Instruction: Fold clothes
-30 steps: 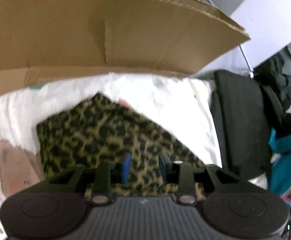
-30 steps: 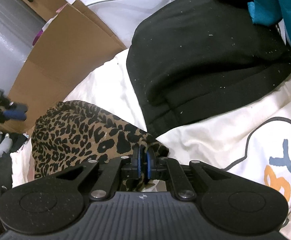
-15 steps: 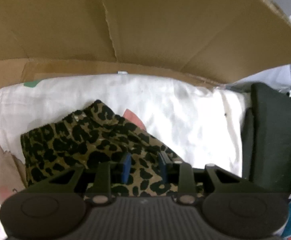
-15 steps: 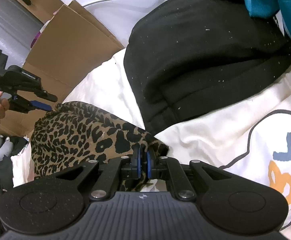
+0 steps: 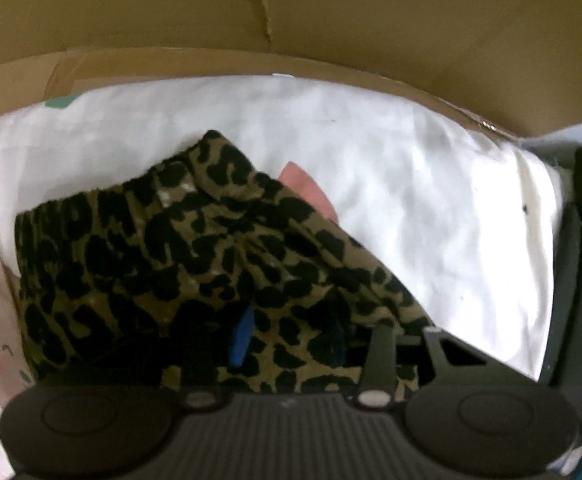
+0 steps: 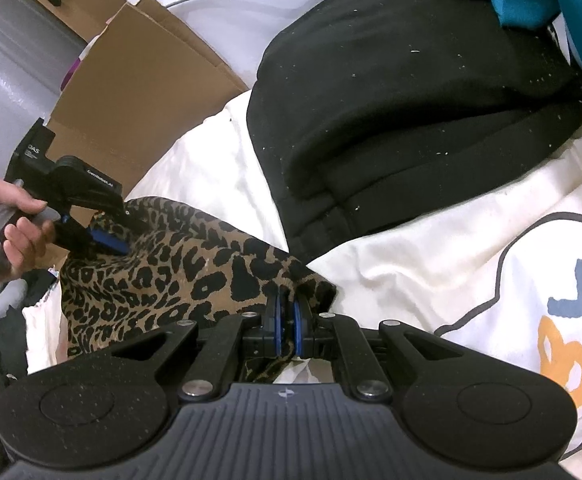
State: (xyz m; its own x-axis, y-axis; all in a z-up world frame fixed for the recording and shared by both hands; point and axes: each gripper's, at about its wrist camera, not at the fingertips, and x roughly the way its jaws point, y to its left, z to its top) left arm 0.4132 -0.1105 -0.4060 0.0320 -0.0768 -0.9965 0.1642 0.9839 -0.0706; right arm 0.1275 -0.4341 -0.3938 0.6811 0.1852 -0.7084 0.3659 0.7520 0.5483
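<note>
Left wrist view: leopard-print garment [image 5: 211,264] spread on white bedding [image 5: 411,184], just below cardboard box [image 5: 331,12]. Left gripper [image 5: 287,340] straight over it, jaws just widened, fabric between but not pinched. Best to sink lower and catch only the top layer.

Right wrist view: right gripper [image 6: 287,320] clamped tight on the garment's near corner, beside black hoodie [image 6: 411,112]. Only here visible: hand [image 6: 11,224] steering the left gripper at the far edge.

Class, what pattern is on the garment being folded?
Leopard print, black spots on tan, on the garment; clearest in the right wrist view.
</note>
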